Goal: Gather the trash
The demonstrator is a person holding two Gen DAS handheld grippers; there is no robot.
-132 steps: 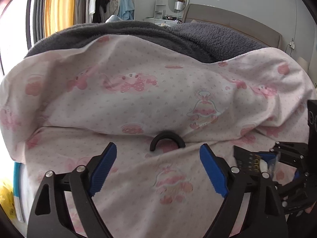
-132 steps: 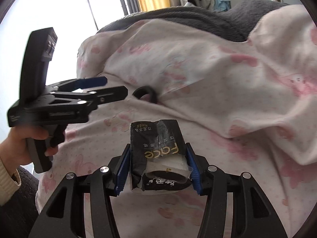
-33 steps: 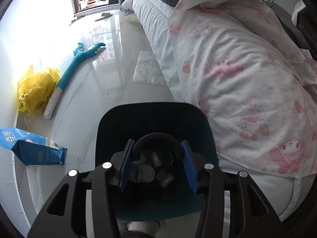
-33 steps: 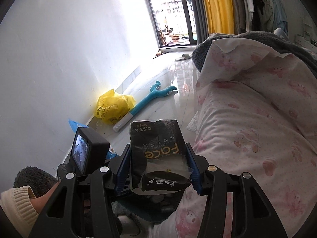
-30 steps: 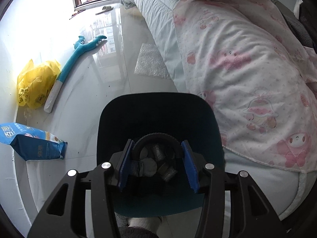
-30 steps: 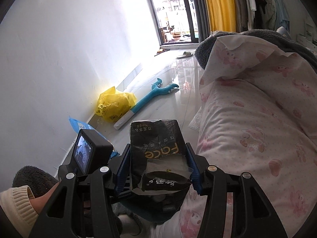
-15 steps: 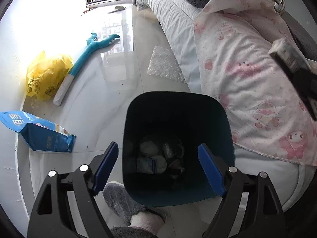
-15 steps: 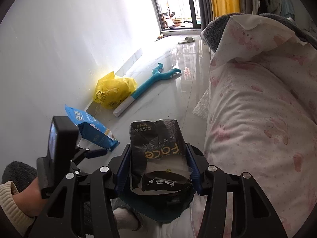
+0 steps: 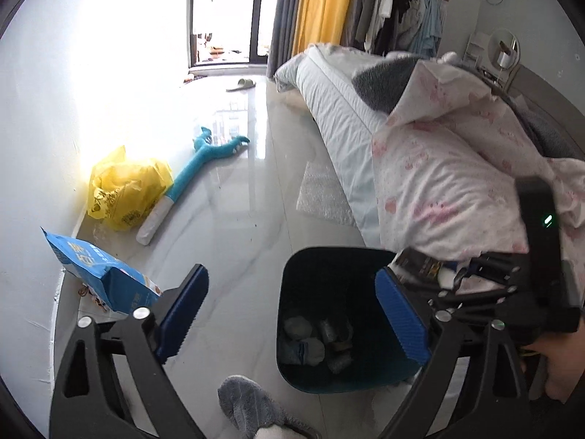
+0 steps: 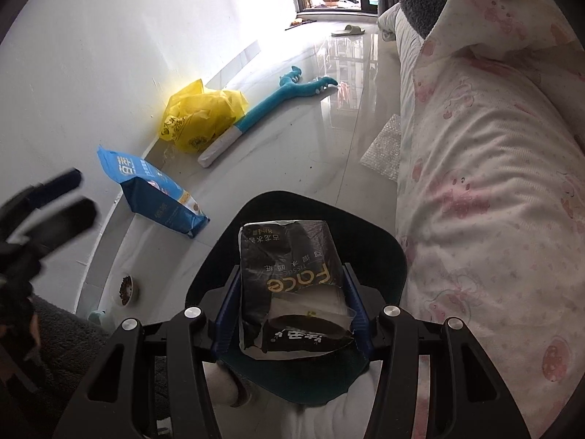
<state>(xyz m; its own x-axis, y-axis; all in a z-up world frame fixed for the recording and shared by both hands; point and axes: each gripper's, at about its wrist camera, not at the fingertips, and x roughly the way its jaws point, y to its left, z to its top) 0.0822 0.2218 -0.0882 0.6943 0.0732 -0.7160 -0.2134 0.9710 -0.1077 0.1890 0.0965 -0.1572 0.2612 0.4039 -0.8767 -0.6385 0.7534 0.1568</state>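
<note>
A dark teal trash bin (image 9: 292,278) stands on the floor beside the bed, with crumpled trash (image 9: 314,340) at its bottom. My left gripper (image 9: 292,311) is raised to the bin's left. Its jaws are opening wide and nothing is between them. My right gripper (image 10: 292,311) is shut on a black tissue pack (image 10: 289,267) and hovers right above the bin's mouth (image 10: 387,241). In the left wrist view, the right gripper (image 9: 475,281) and its pack (image 9: 416,261) hang over the bin's right rim. The left gripper (image 10: 47,201) shows as a blur in the right wrist view.
A pink-patterned quilt (image 10: 493,183) covers the bed on the right. Along the left wall lie a blue bag (image 9: 98,278), a yellow plastic bag (image 9: 124,190) and a teal long-handled toy (image 9: 204,161). Bubble wrap (image 9: 321,197) lies by the bed. A grey slipper (image 9: 252,406) is near the bin.
My left gripper opened, let go of the black ring it held over the bin, then rose and swung left. My right gripper came down over the bin with the pack.
</note>
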